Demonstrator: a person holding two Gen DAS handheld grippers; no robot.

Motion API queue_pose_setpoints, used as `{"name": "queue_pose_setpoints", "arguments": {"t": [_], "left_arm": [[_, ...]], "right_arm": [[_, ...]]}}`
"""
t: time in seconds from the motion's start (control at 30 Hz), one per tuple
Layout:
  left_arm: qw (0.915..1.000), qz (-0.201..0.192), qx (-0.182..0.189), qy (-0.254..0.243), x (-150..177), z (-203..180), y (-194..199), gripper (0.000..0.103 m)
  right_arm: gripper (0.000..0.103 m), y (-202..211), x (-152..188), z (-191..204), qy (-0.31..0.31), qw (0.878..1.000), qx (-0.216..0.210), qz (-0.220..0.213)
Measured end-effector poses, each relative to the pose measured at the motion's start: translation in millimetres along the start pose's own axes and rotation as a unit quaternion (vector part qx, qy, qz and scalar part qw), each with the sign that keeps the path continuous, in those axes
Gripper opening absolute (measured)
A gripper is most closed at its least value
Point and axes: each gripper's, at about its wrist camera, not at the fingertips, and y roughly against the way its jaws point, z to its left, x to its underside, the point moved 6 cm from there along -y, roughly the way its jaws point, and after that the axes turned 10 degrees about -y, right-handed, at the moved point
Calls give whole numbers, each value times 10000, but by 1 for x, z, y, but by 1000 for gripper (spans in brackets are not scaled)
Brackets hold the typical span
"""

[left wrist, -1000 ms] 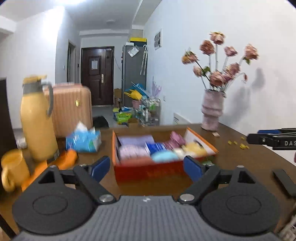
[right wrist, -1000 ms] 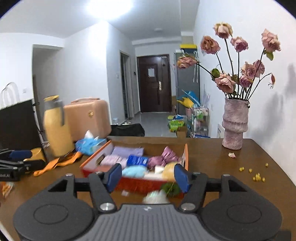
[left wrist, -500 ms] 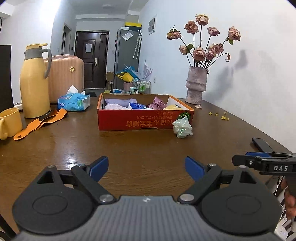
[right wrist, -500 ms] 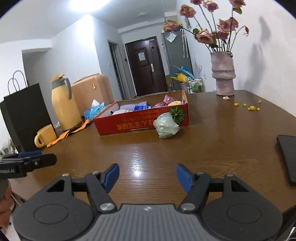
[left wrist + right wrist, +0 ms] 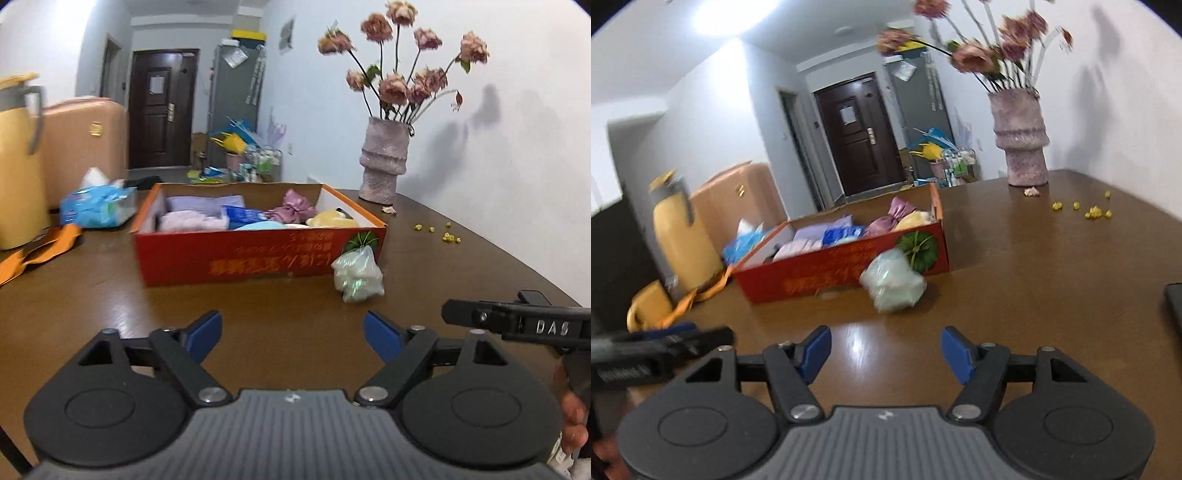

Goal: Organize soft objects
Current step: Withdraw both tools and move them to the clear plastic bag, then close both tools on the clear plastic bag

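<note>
A red cardboard box (image 5: 258, 258) (image 5: 827, 273) sits on the brown table, filled with soft things: lilac cloths, a blue packet, a pink bow, a yellow plush. A pale green crumpled soft bag (image 5: 356, 275) (image 5: 892, 280) lies on the table against the box's near right corner. My left gripper (image 5: 291, 336) is open and empty, a short way in front of the box. My right gripper (image 5: 884, 350) is open and empty, pointing at the bag from a short distance. Each gripper shows at the edge of the other's view.
A pink vase of dried flowers (image 5: 384, 162) (image 5: 1021, 140) stands at the back right, with yellow crumbs (image 5: 1089, 210) near it. A yellow jug (image 5: 683, 240), a yellow mug (image 5: 646, 306), an orange strap (image 5: 33, 251) and a tissue pack (image 5: 96, 206) are left. A dark phone (image 5: 1174, 306) lies right.
Both grippers pulled back from the box a second ago, and now have moved forward toward it again. The green bag, left on the table by the box, has not moved.
</note>
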Motion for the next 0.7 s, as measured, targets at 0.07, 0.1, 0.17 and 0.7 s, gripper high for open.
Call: {"name": "queue_pose_setpoints", "arguments": {"t": [0.07,0.1,0.17,0.7], "left_arm": [[9997,158,198,-34,-12,0,-34,67],[9993,245,288,-36,-16,1,-50,63],[9983,379,446,32,-24,4,-78,58],[9812,687,1235,1313,-4,43,-78,63]], "right_arm": [[65,-24,-14,-6,-254,9994,-195,91],[64,-35,-21,-8,-348,9990,-234,152],[64,-59,-34,-9,-526,9979,-284,231],[6,-113,-6,-8,-1845,9552,-1911,1309]]}}
